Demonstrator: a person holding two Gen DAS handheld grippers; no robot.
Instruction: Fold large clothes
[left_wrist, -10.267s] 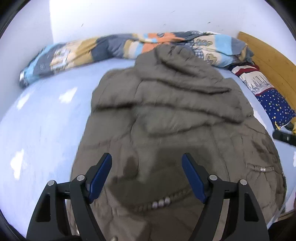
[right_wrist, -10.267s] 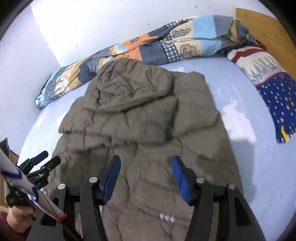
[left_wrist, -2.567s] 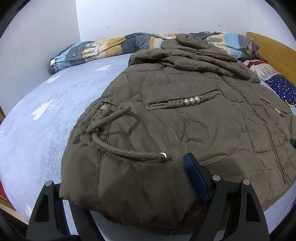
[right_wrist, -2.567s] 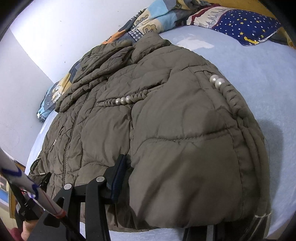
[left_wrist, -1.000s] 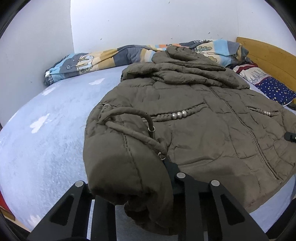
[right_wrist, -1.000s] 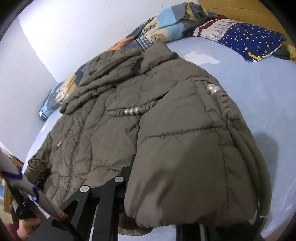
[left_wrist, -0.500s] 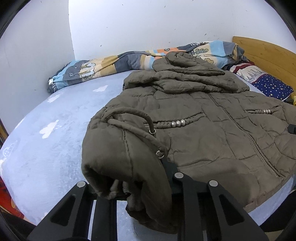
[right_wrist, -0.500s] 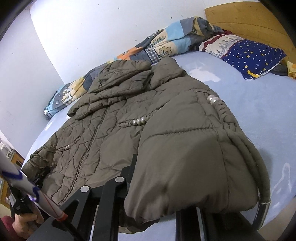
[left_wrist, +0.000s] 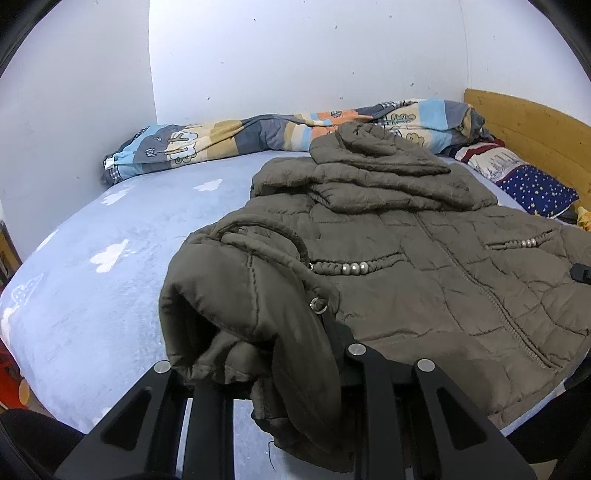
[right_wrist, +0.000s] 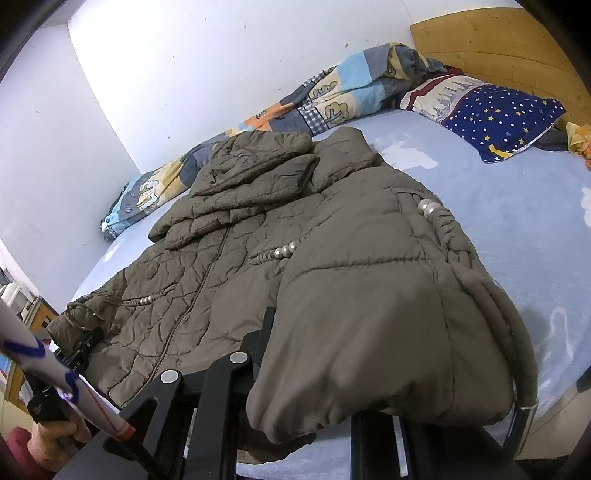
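**Both corners of the jacket pinched and up off the bed**

The olive quilted jacket (left_wrist: 424, 266) lies front-up across the blue bed (left_wrist: 110, 266), zip running up the middle, hood and collar bunched at the far end against the patchwork quilt (left_wrist: 229, 142). Bead-trimmed pockets (left_wrist: 351, 266) show on both sides of the zip.

At the near hem, the left gripper (left_wrist: 295, 369) has its jaws drawn together on the jacket's left corner; the fabric humps over the fingers and hides them, a drawcord with a metal ring (left_wrist: 318, 305) dangling just above. From the right wrist, the same story: the right gripper (right_wrist: 314, 406) is clamped on the other hem corner, and a thick fold of jacket (right_wrist: 369, 332) drapes right over it (the fingertips are buried, only the black frame shows). A grey cord (right_wrist: 517, 343) loops down that fold's outer edge.

Further out, a starry blue pillow (right_wrist: 506, 118) sits by the wooden headboard (right_wrist: 491, 44), well apart from the jacket. The left gripper also appears at the lower left of the right view (right_wrist: 79, 350), with the person's hand (right_wrist: 55, 439) below it.
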